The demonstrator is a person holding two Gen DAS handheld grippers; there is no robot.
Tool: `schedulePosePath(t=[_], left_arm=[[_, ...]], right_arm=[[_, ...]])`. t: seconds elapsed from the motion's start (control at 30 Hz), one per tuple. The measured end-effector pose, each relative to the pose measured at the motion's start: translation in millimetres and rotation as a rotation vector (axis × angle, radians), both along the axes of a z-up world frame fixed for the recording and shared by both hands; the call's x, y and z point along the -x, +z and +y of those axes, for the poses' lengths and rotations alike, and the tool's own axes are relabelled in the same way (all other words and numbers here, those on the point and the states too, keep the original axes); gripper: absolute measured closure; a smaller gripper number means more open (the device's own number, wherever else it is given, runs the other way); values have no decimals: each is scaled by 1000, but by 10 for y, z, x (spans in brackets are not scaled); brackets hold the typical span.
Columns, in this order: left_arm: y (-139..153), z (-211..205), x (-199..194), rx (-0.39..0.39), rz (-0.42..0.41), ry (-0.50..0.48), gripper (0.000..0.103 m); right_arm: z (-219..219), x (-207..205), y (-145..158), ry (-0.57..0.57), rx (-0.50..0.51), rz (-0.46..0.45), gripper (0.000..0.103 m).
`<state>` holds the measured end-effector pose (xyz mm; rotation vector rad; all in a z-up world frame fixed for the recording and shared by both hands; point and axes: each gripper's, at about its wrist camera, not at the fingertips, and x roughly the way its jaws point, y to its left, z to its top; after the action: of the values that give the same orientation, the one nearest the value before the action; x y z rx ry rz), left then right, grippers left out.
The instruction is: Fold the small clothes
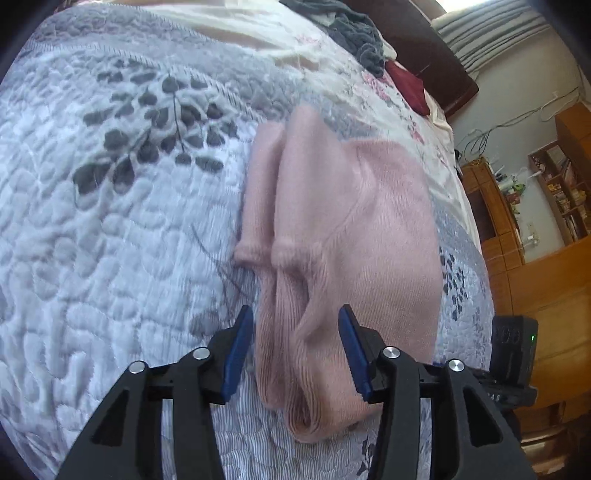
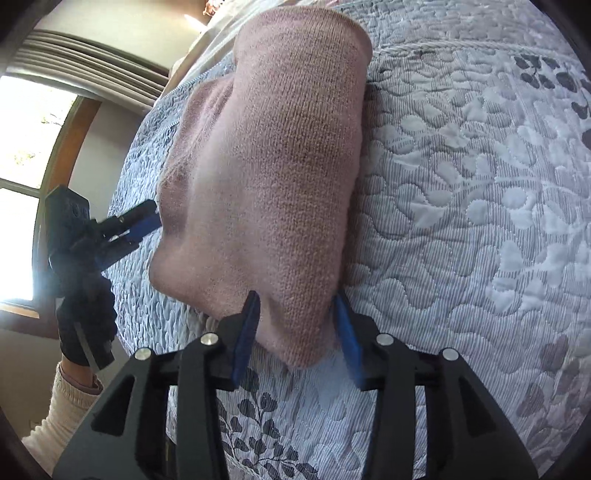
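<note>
Quilted in grey and white with dark leaf sprigs, the bed cover (image 1: 122, 229) fills most of what both my cameras see, and the pink knitted sweater (image 1: 354, 229) lies on it, partly folded. From my left wrist I see its two sleeves (image 1: 266, 192) laid side by side along its left edge, cuffs pointing toward me, with the ribbed hem bunched into loose folds right in front of my left gripper (image 1: 295, 350). That gripper stands wide open, its blue pads on either side of the bunched hem; the knit sits between them, but I cannot tell whether either pad touches it. Farther up the bed lie a heap of dark grey clothes (image 1: 354, 33) and a dark red cloth (image 1: 410, 85), well apart from the sweater, and wooden shelves (image 1: 561, 184) stand against the wall to the right. From my right wrist the sweater (image 2: 273, 177) runs away from me as a long pink mound, its near end reaching down between the blue pads of my right gripper (image 2: 297, 334). This gripper too is spread open, with a corner of the knit between the pads and not pinched. At the left edge of that view my left gripper (image 2: 142, 225) meets the sweater's side, held by my gloved hand (image 2: 85, 325), with a window (image 2: 22, 184) bright behind it.
</note>
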<state>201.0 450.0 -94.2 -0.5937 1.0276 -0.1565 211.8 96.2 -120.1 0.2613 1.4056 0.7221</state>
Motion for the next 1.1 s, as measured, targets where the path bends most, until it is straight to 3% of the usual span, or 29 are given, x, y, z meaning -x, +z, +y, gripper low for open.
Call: schedulePosePath(t=[0.1, 0.27, 0.3, 0.33, 0.43, 0.57, 0.6, 0.67, 0.73, 0.8, 0.87, 0.93, 1.1], left_arm=[[58, 104, -353, -15, 7, 24, 49], [-124, 122, -782, 17, 55, 51, 52], [-154, 109, -820, 36, 59, 49, 64], [-180, 94, -853, 64, 61, 39, 87], [-206, 142, -773, 74, 16, 89, 91], [-398, 286, -680, 124, 48, 137, 90], [-410, 308, -672, 152, 47, 132, 89], [-379, 332, -646, 181, 61, 116, 77], [-314, 346, -572, 177, 43, 85, 46], [-291, 388, -460, 155, 37, 69, 31], [-339, 405, -421, 195, 50, 39, 30], [-434, 388, -431, 220, 86, 22, 29], [-587, 260, -565, 209, 97, -26, 26]], right_arm=[[-55, -47, 5, -16, -5, 0, 60], [-55, -62, -29, -11, 10, -3, 60], [-48, -59, -40, -7, 16, -5, 60], [-15, -50, -49, -4, 19, -5, 60], [59, -30, -73, 5, 24, -9, 60], [140, -30, -81, 16, 27, -17, 60], [157, -42, -72, 18, 31, -18, 60], [217, -57, -61, 26, 40, -28, 59], [288, -90, -31, 25, 40, -36, 52], [328, -126, 4, 13, 15, -39, 47], [324, -212, 43, -5, -20, -38, 44], [336, -336, 64, -30, -48, -32, 33], [387, -689, 9, -73, -139, 6, 30]])
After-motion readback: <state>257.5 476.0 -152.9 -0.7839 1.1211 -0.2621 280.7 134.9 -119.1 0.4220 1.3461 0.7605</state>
